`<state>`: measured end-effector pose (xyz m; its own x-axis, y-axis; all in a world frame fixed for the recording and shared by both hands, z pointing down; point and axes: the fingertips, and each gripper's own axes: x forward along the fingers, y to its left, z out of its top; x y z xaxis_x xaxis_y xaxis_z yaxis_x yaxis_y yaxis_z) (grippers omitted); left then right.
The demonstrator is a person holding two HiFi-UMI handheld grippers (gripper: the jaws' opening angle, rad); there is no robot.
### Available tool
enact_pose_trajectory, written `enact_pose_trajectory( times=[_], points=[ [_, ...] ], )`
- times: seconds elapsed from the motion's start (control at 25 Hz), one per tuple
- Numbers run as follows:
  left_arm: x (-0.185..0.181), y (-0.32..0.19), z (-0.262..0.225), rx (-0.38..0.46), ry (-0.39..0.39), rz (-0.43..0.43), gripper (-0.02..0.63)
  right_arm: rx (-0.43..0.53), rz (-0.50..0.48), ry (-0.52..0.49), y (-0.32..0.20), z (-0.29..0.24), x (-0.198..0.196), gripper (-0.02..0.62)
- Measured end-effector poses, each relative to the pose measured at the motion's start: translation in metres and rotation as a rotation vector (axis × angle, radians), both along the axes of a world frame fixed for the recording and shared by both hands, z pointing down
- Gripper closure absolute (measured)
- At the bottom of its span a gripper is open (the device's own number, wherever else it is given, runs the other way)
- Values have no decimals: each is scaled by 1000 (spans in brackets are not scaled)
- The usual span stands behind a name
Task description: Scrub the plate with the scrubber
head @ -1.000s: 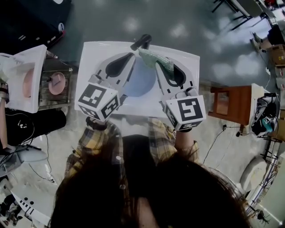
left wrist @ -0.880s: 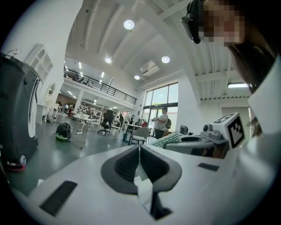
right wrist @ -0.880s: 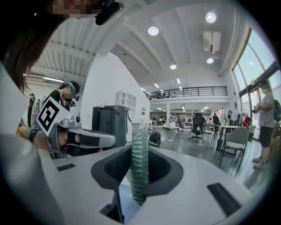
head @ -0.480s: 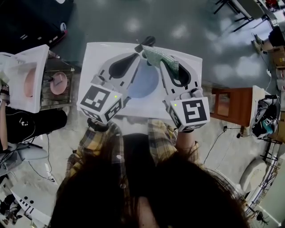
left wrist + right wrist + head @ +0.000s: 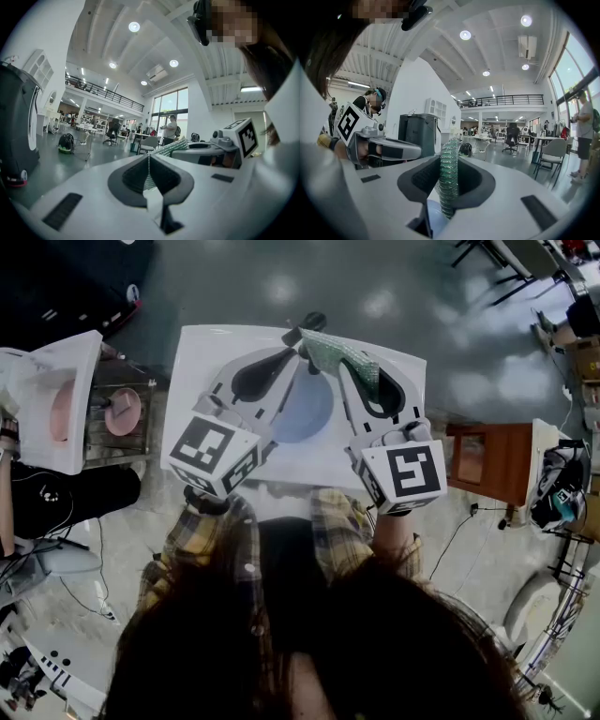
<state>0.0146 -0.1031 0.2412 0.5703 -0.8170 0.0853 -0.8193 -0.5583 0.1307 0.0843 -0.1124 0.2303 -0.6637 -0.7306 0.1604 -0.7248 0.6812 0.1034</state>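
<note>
Green scrubber is clamped by right hand-held gripper; blue plate is pinched by left hand-held gripper, jaws nearly together.

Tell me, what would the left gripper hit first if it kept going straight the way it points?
Probably the green scrubber held in the right gripper's fingers: it hangs just beyond the left gripper's tips, which grip the plate. Depth is hard to judge.
</note>
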Motion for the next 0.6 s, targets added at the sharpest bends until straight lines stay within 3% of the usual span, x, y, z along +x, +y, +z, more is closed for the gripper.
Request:
enact_pose_trajectory(
  times=[0.6],
  points=[
    [-1, -1, 1, 1, -6, -10, 586, -9, 4, 0, -2, 2, -1, 497]
  ],
)
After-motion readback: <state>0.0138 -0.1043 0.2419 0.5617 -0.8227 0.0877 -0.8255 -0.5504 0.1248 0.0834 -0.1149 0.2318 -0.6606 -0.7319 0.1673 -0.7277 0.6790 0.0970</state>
